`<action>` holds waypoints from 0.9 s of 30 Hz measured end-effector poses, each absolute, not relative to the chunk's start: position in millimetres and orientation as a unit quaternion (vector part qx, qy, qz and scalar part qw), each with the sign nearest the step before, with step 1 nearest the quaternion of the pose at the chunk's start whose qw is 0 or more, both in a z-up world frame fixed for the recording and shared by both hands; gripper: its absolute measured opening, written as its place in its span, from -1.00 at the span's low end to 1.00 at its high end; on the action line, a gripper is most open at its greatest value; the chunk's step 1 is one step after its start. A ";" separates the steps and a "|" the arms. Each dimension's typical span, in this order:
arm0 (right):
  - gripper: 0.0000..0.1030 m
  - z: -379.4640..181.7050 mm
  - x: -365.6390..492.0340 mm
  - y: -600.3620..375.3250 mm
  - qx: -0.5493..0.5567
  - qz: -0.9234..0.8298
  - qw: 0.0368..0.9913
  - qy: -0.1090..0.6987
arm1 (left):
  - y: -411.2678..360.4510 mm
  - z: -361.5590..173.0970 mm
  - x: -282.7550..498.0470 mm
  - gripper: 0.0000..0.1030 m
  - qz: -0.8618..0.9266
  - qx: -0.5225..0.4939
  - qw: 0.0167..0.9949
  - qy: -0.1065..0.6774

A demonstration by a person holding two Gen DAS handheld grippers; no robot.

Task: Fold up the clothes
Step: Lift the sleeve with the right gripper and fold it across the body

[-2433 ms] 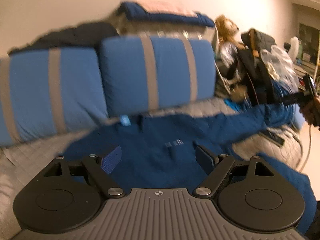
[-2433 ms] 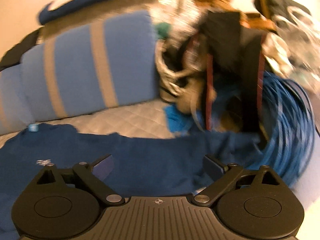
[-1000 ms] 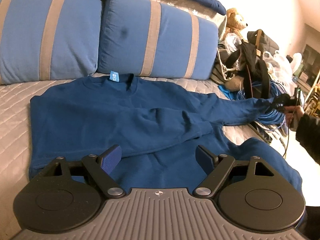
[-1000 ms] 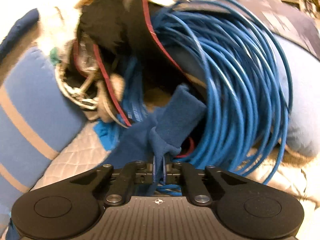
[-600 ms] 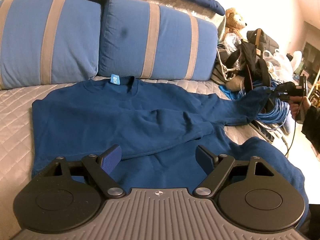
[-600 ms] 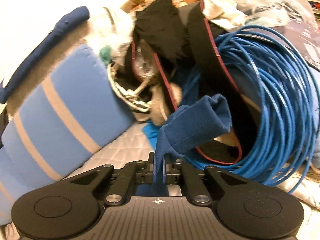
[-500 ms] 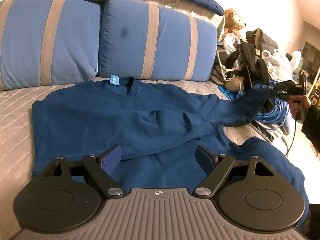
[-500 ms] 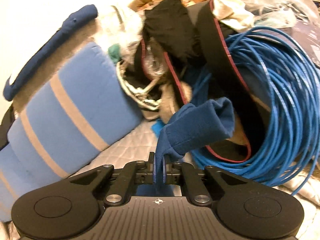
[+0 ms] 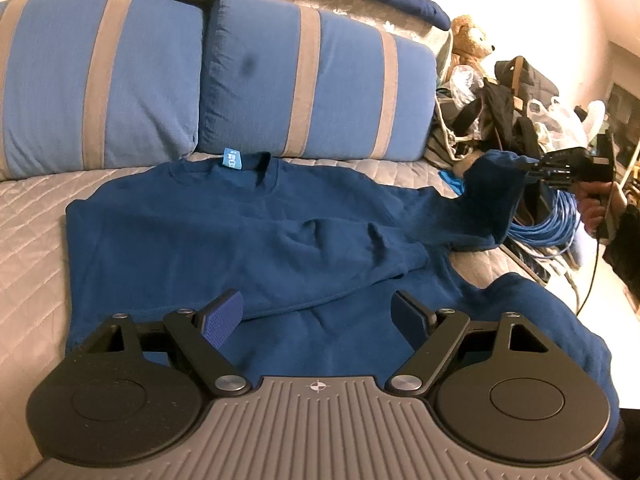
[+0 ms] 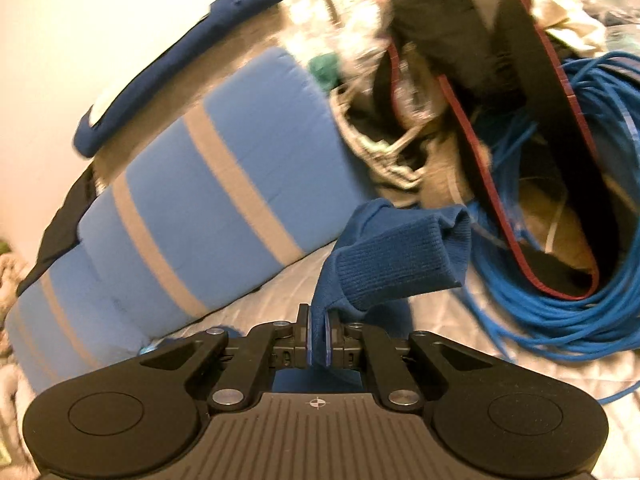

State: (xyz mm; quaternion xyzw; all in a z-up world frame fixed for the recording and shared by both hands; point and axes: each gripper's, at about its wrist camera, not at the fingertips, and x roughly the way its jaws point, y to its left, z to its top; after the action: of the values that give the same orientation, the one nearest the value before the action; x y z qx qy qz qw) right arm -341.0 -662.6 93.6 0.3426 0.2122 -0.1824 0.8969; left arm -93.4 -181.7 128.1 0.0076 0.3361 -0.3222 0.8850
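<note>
A dark blue sweatshirt point(image 9: 224, 232) lies spread on the grey quilted bed point(image 9: 28, 216), its collar with a light blue tag point(image 9: 232, 159) toward the pillows. One sleeve is folded across its front. My left gripper point(image 9: 318, 316) is open and empty, hovering above the lower part of the sweatshirt. My right gripper point(image 10: 318, 340) is shut on the ribbed cuff point(image 10: 396, 264) of the other sleeve. In the left wrist view that gripper point(image 9: 532, 170) holds the sleeve point(image 9: 484, 204) lifted off the bed at the right.
Two blue pillows with grey stripes point(image 9: 312, 80) stand behind the sweatshirt. A coil of blue cable point(image 10: 568, 280), black bags with red trim point(image 10: 500, 112), a teddy bear point(image 9: 468, 42) and plastic bags point(image 9: 556, 120) pile up at the bed's right end.
My right gripper has lifted the sleeve cuff higher and drawn it leftward, away from the blue cable. My left gripper has stayed open above the sweatshirt.
</note>
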 end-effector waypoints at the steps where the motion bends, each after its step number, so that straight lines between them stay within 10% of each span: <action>1: -0.84 93.7 -337.2 -658.2 0.342 -0.175 0.898 0.214 | -180.8 127.9 -93.3 0.58 -0.322 0.005 0.885 0.336; 17: -0.85 78.9 -267.5 -572.9 0.295 -0.076 0.918 0.255 | -176.0 127.4 -91.8 0.58 -0.319 -0.006 0.884 0.341; 27: -0.82 72.7 -209.7 -448.7 0.042 0.010 0.949 0.312 | -173.4 127.3 -90.9 0.58 -0.312 -0.016 0.885 0.346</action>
State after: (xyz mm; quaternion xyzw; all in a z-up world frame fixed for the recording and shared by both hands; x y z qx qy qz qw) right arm -209.7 -448.7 72.7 0.0418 0.3125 0.0099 0.9490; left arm -90.9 -173.4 127.3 -0.0163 0.3457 -0.3119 0.8848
